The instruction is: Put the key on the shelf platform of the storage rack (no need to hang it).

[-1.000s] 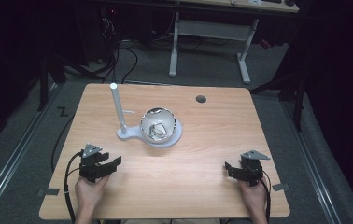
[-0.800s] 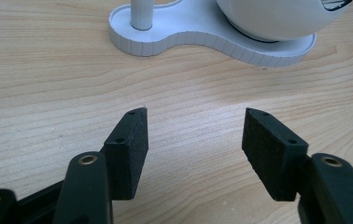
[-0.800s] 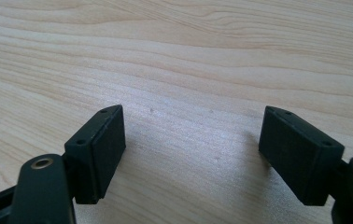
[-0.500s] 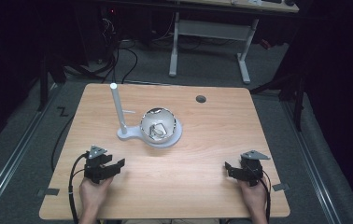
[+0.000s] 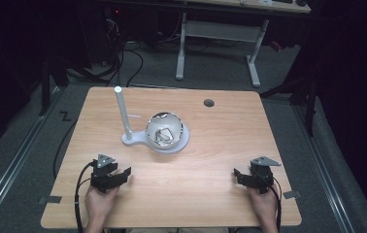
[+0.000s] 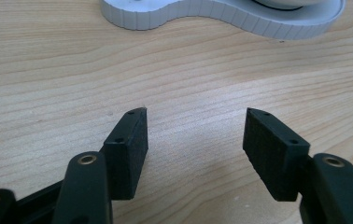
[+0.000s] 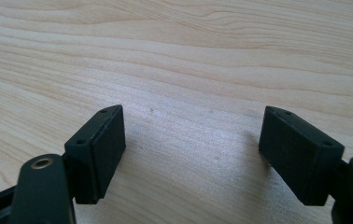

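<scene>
- Left gripper: fingers spread, empty; it has slid slightly nearer the person since a second ago.
- White stand with post and bowl: mid-counter, untouched.
- Right gripper: fingers spread, unmoved. Likely nothing begun.

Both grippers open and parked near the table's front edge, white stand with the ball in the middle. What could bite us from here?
1. The post stands tall and thin on the white base, on the left gripper side; a reach across might clip it and shift the base.
2. The shiny ball looks round and crinkled; open jaws may slip on it or dent it.
3. The right gripper sits near the table front edge, cable trailing off; it could snag.
</scene>
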Action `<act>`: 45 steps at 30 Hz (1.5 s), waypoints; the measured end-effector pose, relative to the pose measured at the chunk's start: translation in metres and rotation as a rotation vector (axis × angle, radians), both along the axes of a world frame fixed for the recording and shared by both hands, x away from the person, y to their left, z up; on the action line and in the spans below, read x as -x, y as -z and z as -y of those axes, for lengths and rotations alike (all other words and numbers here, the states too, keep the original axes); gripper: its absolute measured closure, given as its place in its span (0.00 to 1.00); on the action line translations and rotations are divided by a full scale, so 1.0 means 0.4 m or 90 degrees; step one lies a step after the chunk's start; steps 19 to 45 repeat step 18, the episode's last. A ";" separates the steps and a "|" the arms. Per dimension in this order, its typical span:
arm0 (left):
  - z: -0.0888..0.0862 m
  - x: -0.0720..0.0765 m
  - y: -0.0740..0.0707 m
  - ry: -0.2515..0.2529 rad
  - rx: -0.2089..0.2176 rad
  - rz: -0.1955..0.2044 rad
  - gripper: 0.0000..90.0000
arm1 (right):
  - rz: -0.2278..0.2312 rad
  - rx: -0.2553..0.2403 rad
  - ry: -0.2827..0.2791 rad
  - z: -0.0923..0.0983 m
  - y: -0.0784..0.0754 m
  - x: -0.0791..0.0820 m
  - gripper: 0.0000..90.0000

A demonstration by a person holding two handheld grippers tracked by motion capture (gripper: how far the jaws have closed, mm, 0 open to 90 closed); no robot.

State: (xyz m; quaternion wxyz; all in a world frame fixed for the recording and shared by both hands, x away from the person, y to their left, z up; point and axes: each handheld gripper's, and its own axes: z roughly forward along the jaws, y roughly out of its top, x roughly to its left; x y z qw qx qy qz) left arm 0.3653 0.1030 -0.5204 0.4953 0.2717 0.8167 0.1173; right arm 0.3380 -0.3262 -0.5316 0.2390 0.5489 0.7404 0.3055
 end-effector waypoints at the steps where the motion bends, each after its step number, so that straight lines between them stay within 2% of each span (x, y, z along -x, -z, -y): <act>1: 0.002 -0.001 0.007 0.000 -0.003 0.000 0.45 | 0.000 0.000 0.000 0.000 0.000 0.000 0.26; 5: 0.010 -0.001 0.016 -0.013 -0.003 0.017 0.45 | 0.000 0.001 -0.001 0.000 0.000 0.000 0.26; 7: 0.018 -0.001 0.022 -0.018 -0.012 0.026 0.44 | 0.001 0.001 -0.001 0.000 0.000 0.000 0.26; 11: 0.042 0.002 0.038 -0.005 -0.065 0.039 0.41 | 0.000 0.000 0.000 0.000 0.000 0.000 0.26; 12: 0.044 0.004 0.038 -0.001 -0.068 0.039 0.40 | 0.000 0.000 0.000 0.000 0.000 0.000 0.26; 45: 0.044 0.004 0.037 -0.001 -0.063 0.036 0.38 | 0.000 0.001 0.000 0.000 0.000 0.000 0.26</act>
